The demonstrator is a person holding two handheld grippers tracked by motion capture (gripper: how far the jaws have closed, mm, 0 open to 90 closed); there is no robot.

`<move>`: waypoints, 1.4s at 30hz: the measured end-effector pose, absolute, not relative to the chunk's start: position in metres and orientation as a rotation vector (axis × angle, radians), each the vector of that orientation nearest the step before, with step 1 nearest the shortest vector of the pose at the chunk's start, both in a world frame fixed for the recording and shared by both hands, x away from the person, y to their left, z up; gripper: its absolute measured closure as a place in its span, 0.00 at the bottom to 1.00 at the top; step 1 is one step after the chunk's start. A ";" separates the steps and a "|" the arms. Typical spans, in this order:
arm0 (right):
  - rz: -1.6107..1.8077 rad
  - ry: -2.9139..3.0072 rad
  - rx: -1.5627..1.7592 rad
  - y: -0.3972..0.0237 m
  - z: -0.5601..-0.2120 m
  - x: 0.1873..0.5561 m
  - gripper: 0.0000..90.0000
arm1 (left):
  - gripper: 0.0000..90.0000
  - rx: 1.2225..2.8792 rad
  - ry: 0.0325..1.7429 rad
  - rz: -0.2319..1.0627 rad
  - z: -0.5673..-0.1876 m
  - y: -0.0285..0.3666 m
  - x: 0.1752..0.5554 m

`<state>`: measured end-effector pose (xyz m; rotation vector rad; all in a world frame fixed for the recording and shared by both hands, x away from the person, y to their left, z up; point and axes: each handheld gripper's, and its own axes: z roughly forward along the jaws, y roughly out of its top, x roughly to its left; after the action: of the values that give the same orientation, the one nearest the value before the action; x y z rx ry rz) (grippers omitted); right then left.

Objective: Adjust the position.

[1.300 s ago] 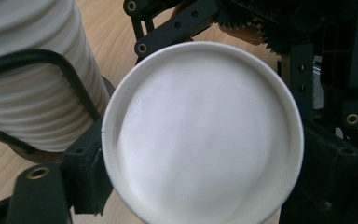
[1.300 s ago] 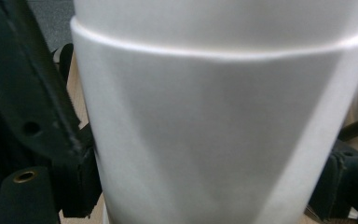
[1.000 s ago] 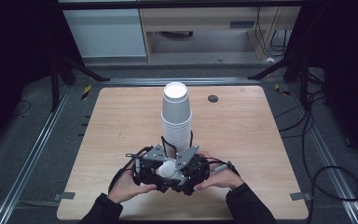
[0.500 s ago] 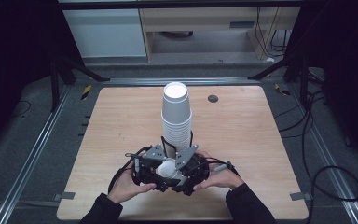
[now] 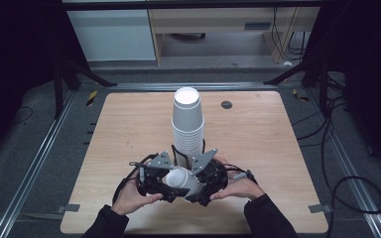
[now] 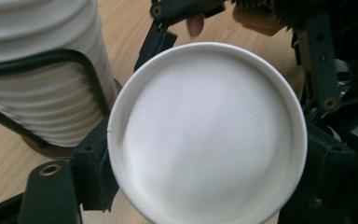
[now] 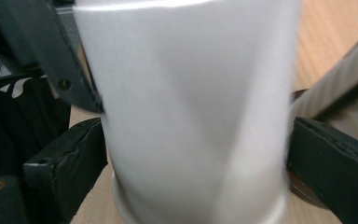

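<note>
Here, one loose white cup (image 5: 178, 179) lies between two grippers at the table's (image 5: 278, 148) near edge.
Left gripper (image 5: 155, 174) clamps it; right gripper's (image 5: 206, 174) jaws, just opening, flank it unpressed; one cup stack (image 5: 187, 124) stands just behind, bare wood either side.

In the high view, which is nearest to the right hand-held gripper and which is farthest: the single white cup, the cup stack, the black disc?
From the right hand-held gripper:
1. Single white cup, lying between both grippers, at the jaws.
2. Cup stack, upright just behind, mid-table.
3. Black disc, near the far edge, to the right.
</note>
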<state>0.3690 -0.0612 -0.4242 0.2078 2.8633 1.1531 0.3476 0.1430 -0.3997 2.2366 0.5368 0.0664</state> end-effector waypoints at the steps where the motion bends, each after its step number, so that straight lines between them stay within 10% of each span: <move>1: 1.157 2.853 0.216 -0.064 -0.422 0.369 0.05 | 0.24 2.236 0.539 0.073 -0.399 0.144 0.348; 42: 1.413 2.625 0.520 -0.143 -0.408 0.365 0.06 | 0.23 2.005 0.565 0.141 -0.383 0.172 0.350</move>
<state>0.3650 -0.1433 -0.4077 0.5196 2.6255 1.4133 0.3500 0.1717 -0.3832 2.0051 0.5651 0.1410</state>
